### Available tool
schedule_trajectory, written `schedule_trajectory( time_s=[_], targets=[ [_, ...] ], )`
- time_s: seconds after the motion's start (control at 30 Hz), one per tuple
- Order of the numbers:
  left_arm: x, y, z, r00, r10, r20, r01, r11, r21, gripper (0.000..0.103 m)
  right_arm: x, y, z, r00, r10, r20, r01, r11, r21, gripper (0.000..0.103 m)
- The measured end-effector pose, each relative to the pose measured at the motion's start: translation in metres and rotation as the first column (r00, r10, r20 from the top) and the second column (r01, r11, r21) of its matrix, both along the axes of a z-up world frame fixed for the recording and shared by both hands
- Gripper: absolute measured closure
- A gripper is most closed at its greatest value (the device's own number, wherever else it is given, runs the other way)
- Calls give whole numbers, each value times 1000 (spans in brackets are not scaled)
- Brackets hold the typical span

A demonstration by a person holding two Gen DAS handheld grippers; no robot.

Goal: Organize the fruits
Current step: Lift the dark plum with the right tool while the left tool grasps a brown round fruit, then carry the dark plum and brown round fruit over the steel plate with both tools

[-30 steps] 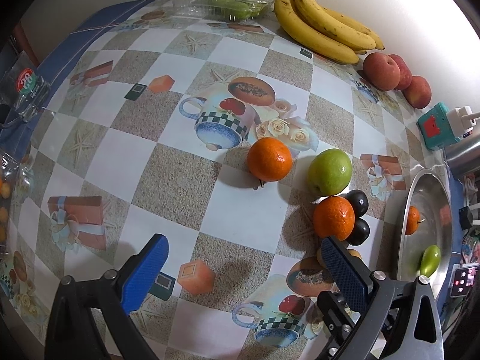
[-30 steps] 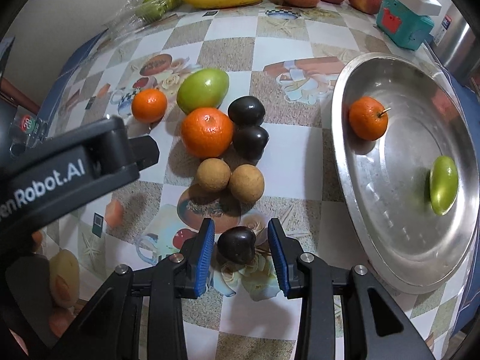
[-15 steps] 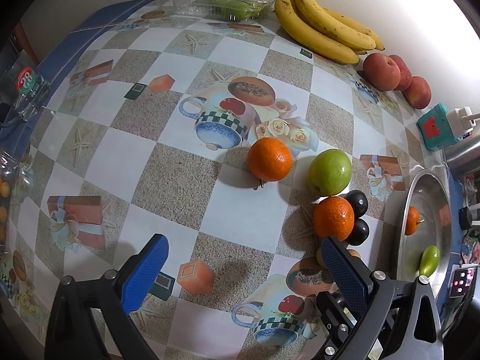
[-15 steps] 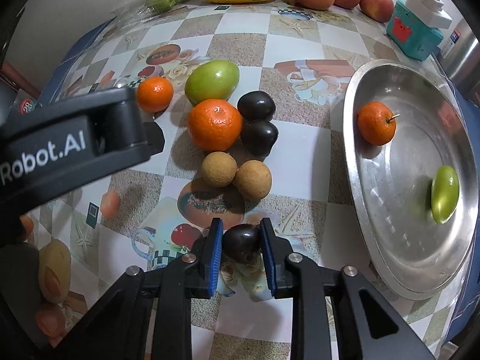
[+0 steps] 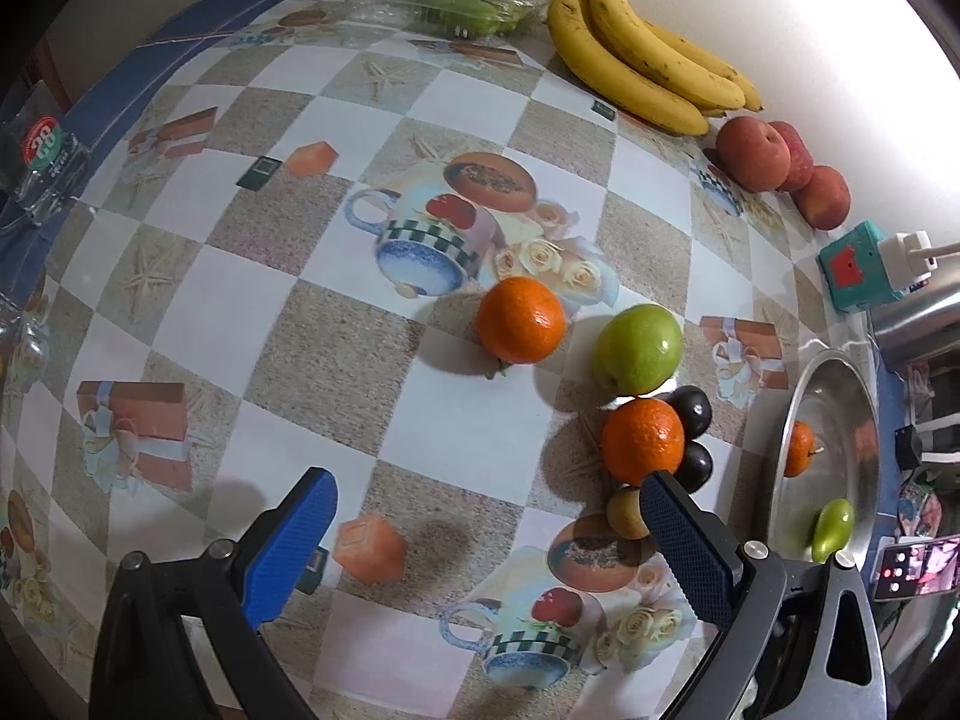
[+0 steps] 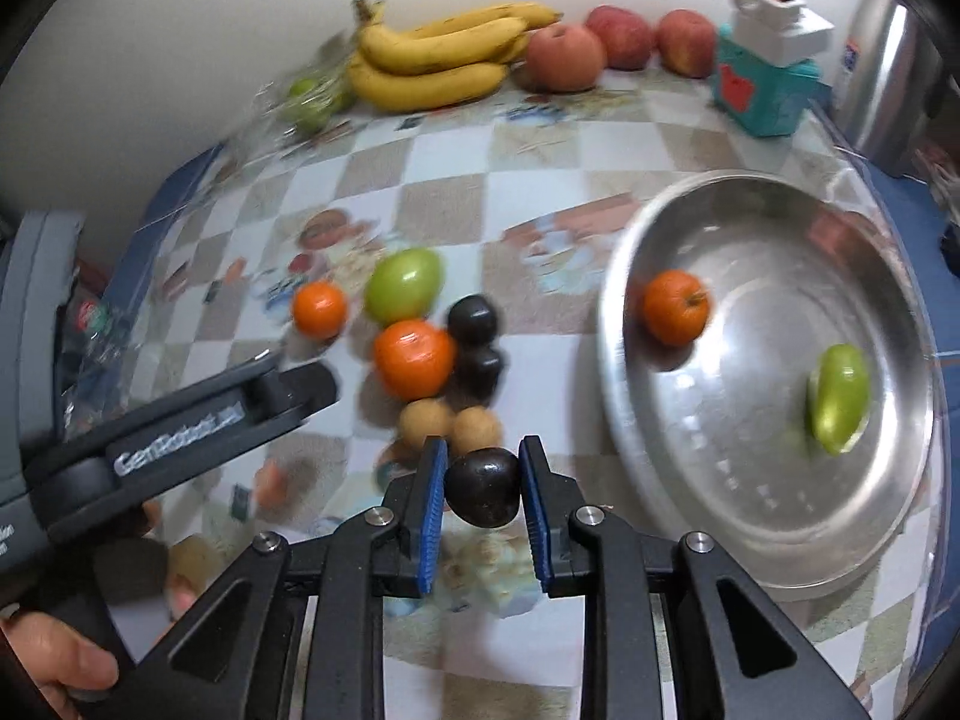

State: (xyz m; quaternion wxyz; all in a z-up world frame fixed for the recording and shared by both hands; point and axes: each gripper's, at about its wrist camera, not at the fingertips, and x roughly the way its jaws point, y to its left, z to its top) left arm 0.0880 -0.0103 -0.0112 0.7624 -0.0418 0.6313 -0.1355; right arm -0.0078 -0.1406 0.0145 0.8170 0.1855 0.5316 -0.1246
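Two claws in view, left one first: left claw point(image 5: 483, 534) hangs over the checkered counter point(image 5: 336, 354) with its blue pads spread wide apart, nothing between them. Ahead and to its right sits the loose fruit cluster: a small orange point(image 5: 521, 329), a green apple point(image 5: 638, 350), a bigger orange point(image 5: 643, 440), two dark plums point(image 5: 690, 414) and a tan round fruit point(image 5: 624, 513) tucked just behind its right pad. Moving right, the right claw point(image 6: 483, 495) is clamped on a dark plum point(image 6: 483, 487), pads pressing both sides, fruit looks lifted clear of the counter, though blur makes that hard to confirm. Plum is glossy, near-black, roughly round, no clear long axis, sits square between the pads. Steel tray point(image 6: 672, 438) lies ahead and to the right of this claw, rim close to the right pad, holding an orange point(image 6: 675, 307) near its left side and a green fruit point(image 6: 839, 399) farther right. Likely the next move is a short swing right and forward over the rim, so the right claw is clearly the nearer one; bare tray floor lies between the two fruits. Risk: round smooth plum could roll once let go on the sloped metal.
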Motion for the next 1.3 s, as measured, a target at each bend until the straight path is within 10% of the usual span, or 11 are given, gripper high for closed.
schedule_trajectory(
  time_s=[0.63, 1.3],
  targets=[
    [-7, -53, -14, 988, -138, -70, 130, 985, -118, 63, -16, -57, 9, 985, -165, 56, 162, 985, 58, 78],
    [-11, -56, -12, 987, -141, -72, 132, 985, -112, 76, -20, -60, 11, 982, -176, 72, 171, 983, 72, 78]
  ],
)
